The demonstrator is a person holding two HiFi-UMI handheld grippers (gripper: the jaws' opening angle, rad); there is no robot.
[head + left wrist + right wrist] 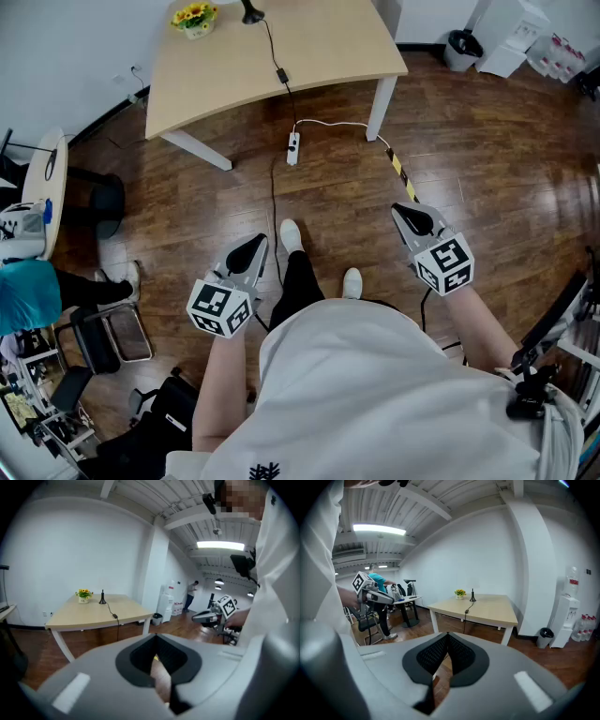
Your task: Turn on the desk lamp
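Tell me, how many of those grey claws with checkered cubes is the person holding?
2. The left grey claw is left of the person's white shoes; the right grey claw is to their right. Both are shut, empty, above the brown wooden floor.

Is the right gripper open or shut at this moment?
Shut. The right gripper shows its jaws meeting at the tips in its own view, with nothing held between them.

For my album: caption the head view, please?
Person faces wooden desk and desk lamp, left gripper and right gripper shut.
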